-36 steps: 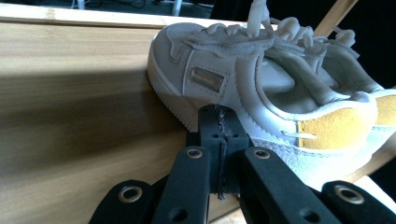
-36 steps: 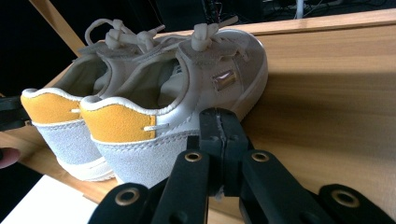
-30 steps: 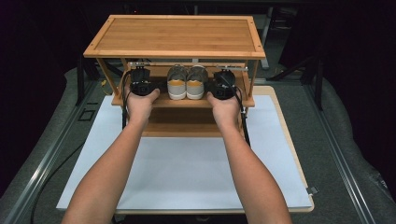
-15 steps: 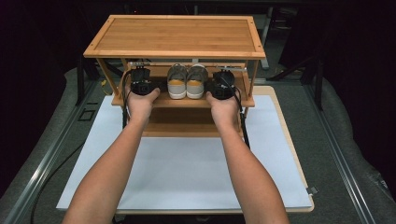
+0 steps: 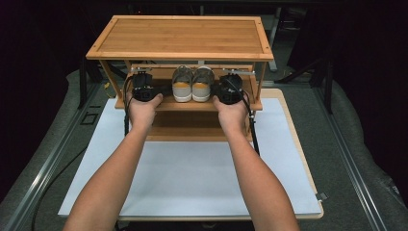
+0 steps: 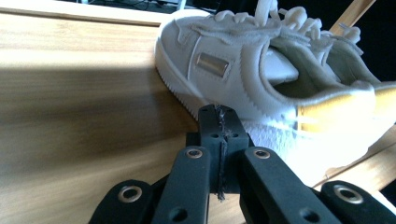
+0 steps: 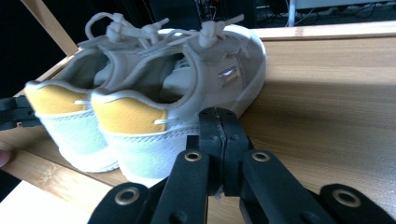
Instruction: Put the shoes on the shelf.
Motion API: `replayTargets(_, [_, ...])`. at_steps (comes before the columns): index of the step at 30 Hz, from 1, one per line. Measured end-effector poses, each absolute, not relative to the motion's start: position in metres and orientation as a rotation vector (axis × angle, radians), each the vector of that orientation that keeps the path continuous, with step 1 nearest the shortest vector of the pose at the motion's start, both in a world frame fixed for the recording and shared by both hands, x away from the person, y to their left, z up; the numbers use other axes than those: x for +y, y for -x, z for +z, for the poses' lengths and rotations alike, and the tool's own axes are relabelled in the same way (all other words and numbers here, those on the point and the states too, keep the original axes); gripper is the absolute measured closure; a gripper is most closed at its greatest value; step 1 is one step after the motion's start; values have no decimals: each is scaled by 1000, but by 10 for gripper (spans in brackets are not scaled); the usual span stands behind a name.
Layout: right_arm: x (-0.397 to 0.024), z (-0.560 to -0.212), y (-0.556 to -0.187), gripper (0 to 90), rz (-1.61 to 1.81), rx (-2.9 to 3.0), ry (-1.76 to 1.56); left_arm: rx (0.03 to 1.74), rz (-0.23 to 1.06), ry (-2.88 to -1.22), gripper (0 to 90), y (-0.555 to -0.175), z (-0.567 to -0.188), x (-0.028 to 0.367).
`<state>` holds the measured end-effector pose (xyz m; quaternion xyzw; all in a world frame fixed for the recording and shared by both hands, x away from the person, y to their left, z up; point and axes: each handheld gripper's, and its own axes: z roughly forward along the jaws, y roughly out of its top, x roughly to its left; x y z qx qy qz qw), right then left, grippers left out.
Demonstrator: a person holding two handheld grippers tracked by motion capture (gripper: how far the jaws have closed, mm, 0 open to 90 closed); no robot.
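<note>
No text, label, brand or number can be read on anything here.

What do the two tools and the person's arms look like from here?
Both tools are black: the left tool is boxy, the right tool rounder. A black cable trails from each. In each gripper view, flat black link arms carry brass-ringed pivot holes. The forearms are bare, no sleeves or gloves.
</note>
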<state>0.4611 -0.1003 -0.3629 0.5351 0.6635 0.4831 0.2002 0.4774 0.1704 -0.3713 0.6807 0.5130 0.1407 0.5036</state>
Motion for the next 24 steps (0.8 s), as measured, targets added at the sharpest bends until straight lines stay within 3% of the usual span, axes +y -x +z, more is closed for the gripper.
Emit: replayTargets(24, [-123,-361,-419,895,1395,1853,-1426,1120,382,-1681,900,-427,-351,183])
